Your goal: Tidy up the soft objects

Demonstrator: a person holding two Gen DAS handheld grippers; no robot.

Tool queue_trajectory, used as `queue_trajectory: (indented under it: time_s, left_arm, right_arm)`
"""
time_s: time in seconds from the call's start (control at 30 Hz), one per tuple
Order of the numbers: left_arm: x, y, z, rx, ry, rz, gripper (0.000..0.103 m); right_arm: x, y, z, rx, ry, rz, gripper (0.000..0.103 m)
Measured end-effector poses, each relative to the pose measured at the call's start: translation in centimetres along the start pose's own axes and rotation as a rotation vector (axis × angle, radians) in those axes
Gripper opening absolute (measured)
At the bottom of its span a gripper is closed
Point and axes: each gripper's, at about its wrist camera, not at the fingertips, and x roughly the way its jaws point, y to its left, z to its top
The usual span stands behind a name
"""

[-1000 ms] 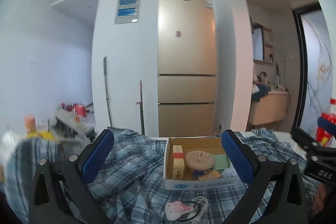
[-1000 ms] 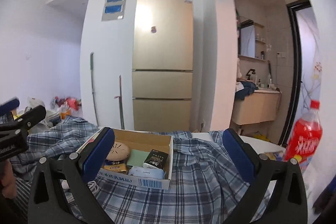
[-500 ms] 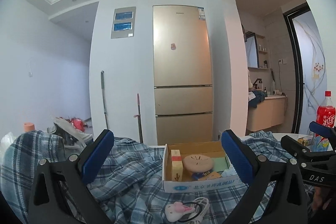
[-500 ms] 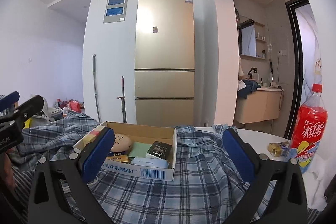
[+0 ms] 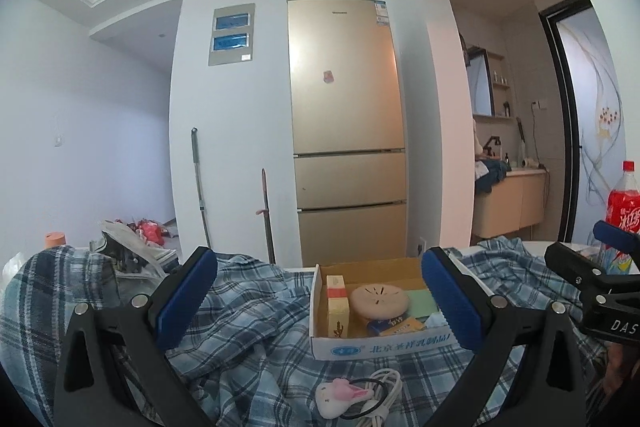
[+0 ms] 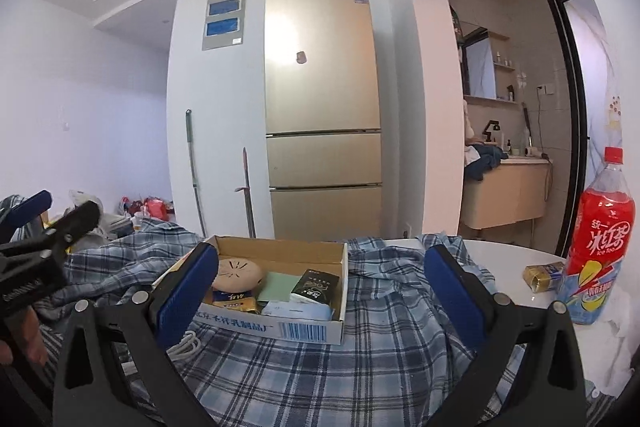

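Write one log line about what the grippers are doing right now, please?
left gripper: open, empty | right gripper: open, empty | plaid shirt: crumpled on table, ungrasped | cardboard box: resting on shirt

A soft, rumpled woven plaid shirt (image 6: 360, 367) lies under the matt cardboard box (image 6: 304, 327). Right of the box, a glossy plastic bottle (image 6: 600, 239) stands on the smooth white bench (image 6: 512, 259).

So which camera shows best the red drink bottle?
The right wrist view: the red drink bottle stands whole on the white table. The left wrist view shows only its upper part behind the right gripper.
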Motion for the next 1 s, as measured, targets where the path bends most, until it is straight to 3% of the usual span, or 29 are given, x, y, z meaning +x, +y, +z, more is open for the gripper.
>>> queue_trajectory:
  time_s: [0.23, 0.3, 0.47, 0.63, 0.77, 0.87, 1.0]
  left_arm:
    - [-0.4, -0.1, -0.2, 0.006, -0.015, -0.031, 0.103]
    - [-0.3, -0.2, -0.1, 0.008, -0.013, -0.028, 0.103]
    - [-0.3, 0.1, -0.1, -0.006, -0.011, -0.045, 0.103]
    - [-0.2, 0.0, -0.1, 0.004, -0.004, -0.002, 0.103]
    - [-0.2, 1.1, 0.2, -0.047, 0.0, -0.033, 0.103]
    - [1.0, 1.7, 0.5, -0.047, 0.085, -0.101, 0.103]
    - [2.6, 1.8, 0.5, 0.005, 0.189, -0.13, 0.103]
  right_arm:
    - [-0.1, -0.4, 0.1, 0.027, -0.004, 0.007, 0.101]
    - [-0.1, -0.5, 0.1, 0.028, -0.005, 0.006, 0.092]
    - [0.0, -0.3, 0.0, 0.023, 0.008, 0.006, 0.082]
    - [0.0, -0.3, 0.0, 0.025, 0.008, 0.005, 0.08]
    - [-0.2, -0.8, 0.3, 0.048, -0.005, -0.01, 0.079]
    - [-0.5, -1.8, 0.6, 0.092, -0.022, -0.018, 0.077]
    - [-0.2, -2.0, 0.6, 0.101, -0.007, -0.01, 0.077]
